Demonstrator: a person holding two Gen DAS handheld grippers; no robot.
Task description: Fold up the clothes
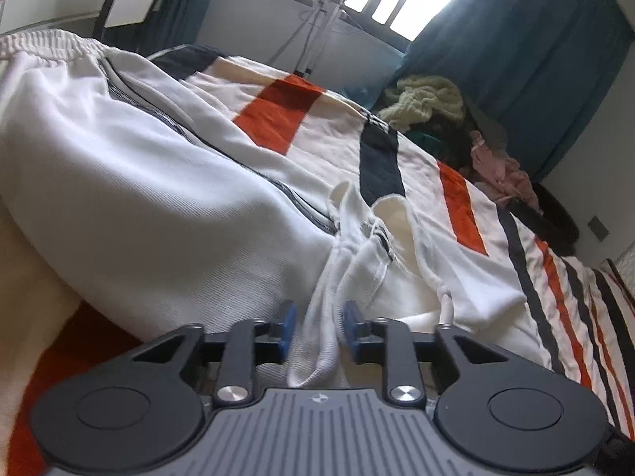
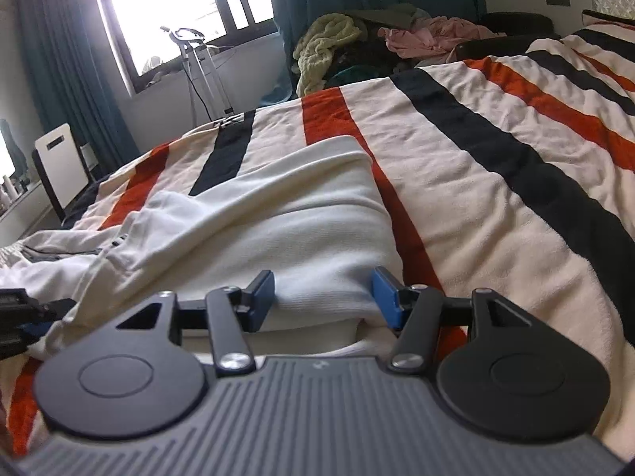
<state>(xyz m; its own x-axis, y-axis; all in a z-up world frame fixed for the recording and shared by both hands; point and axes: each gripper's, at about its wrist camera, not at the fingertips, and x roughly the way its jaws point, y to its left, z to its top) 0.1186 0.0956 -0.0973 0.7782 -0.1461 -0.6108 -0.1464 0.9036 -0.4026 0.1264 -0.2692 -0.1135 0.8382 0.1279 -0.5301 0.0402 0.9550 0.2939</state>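
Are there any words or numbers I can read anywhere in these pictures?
None can be read.
Small round emblem on the left gripper body: too small to read.
Same emblem on the right gripper: too blurred.
White mark on the dark stripe of the striped blanket: too blurred to read.

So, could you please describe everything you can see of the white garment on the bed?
The white garment looks like soft knit trousers with an elastic waistband, a dark side stripe and drawstrings. It lies rumpled and partly folded on the striped blanket. A bunched strip sits between the left gripper pads; a folded edge sits between the right gripper pads.
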